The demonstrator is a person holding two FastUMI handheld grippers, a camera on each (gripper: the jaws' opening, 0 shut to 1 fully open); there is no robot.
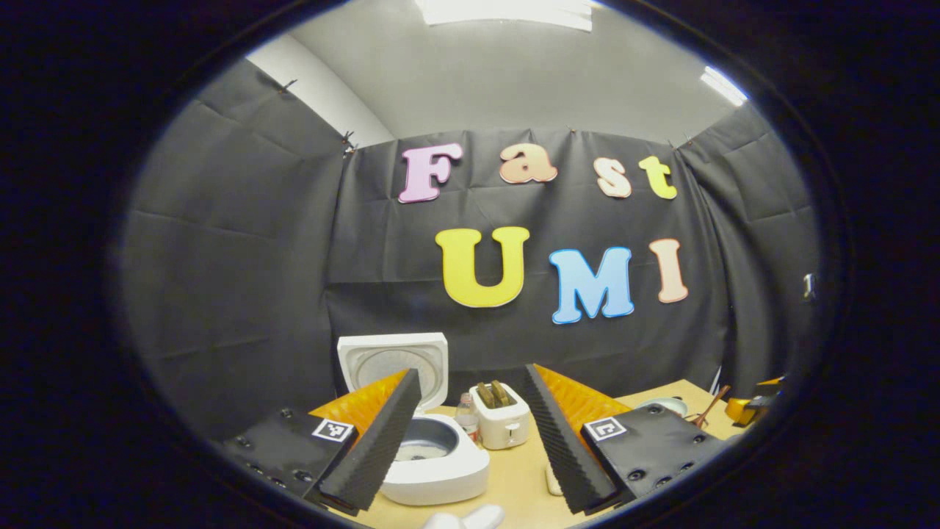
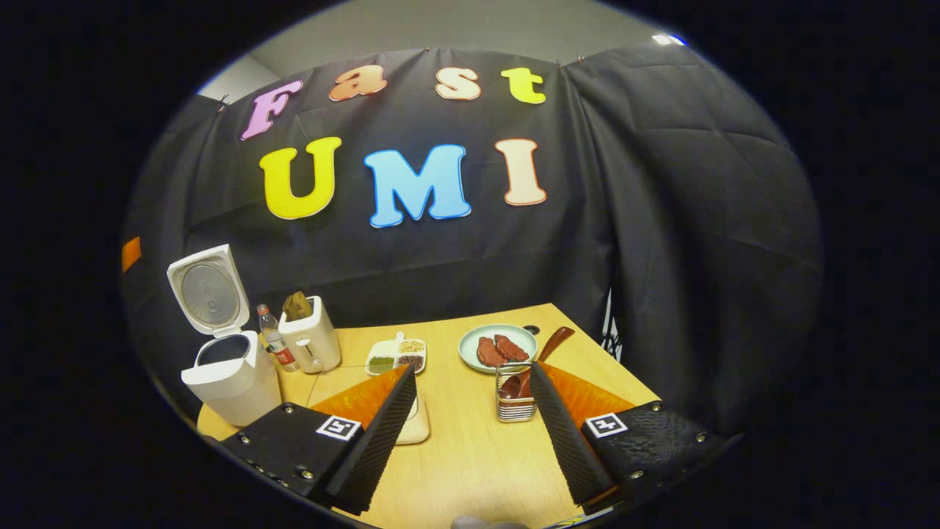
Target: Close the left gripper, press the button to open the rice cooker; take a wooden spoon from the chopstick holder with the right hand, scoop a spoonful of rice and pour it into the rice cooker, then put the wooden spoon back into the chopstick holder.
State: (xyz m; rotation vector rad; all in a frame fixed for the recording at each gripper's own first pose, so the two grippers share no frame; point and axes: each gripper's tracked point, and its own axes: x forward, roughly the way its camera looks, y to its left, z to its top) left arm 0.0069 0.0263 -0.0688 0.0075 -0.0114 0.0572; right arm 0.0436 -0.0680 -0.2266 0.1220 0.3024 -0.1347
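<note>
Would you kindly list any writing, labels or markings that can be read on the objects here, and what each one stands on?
No readable text on the objects.
Bottle: red label, too small to read.
Left gripper and right gripper: square black-and-white marker tags, patterns, not words.
Rice cooker, toaster: no legible print.

Right gripper (image 2: 470,433), fingers spread, nothing held: ahead-right, wire chopstick holder (image 2: 514,400) with wooden spoon (image 2: 547,347) beside a plate of meat (image 2: 499,347); far ahead-left, open rice cooker (image 2: 224,367), water bottle (image 2: 273,338), toaster (image 2: 312,334), divided grain dish (image 2: 396,355).
</note>
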